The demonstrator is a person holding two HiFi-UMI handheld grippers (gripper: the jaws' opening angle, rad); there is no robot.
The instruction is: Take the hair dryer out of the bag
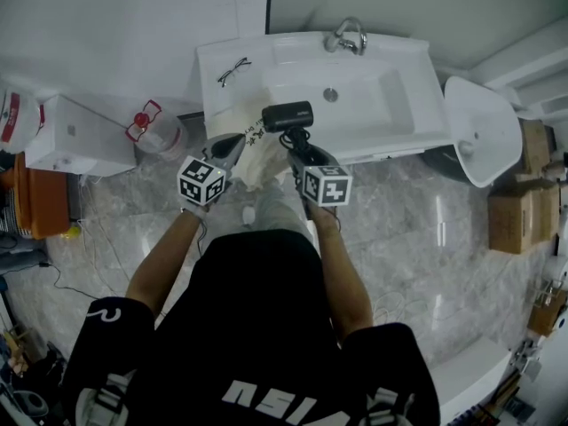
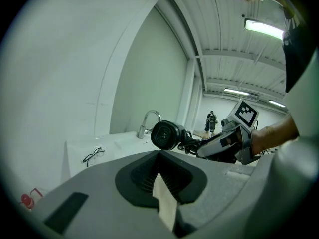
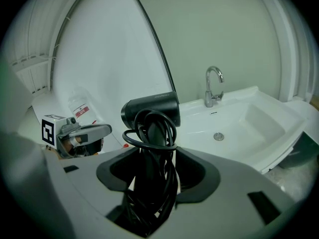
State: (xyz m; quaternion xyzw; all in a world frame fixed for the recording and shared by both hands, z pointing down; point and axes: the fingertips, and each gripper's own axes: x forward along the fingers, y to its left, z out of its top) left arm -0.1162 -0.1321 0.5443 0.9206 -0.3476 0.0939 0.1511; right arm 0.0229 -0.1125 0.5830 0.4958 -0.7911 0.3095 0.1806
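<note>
Centre of the head view: right gripper (image 1: 297, 149), jaws spread wide and clamped on the handle of a black hair dryer (image 1: 287, 115) with its black cord looped round that handle. In the right gripper view, handle and cord bundle filling the gap between the pads, barrel upright above them at frame centre, nozzle end pointing right. Hair dryer clear of the bag, seen in the head view against the front left part of the white ceramic sink (image 1: 390, 105), just above the bag's top edge. Left gripper (image 1: 236, 140) just left of it, jaws closed tight on a thin fold of the cream-white soft bag (image 1: 257, 162); in the left gripper view, a pale strip of that bag (image 2: 164, 203) pinched between the dark pads at lower centre, with the hair dryer's round rear grille (image 2: 165, 135) beyond at frame centre. Bag hanging between the two grippers, in front of the sink's edge. Chrome curved faucet (image 1: 348, 35) at the sink's back, upper centre of the head view. Thin-framed black eyeglasses (image 1: 233, 69) flat on the sink's left shelf, well apart from both grippers. Clear plastic water jug with a red handle (image 1: 151, 131) on the grey marble floor at middle left, beside a white box (image 1: 75, 136). Brown cardboard boxes (image 1: 519, 207) at the right edge.
</note>
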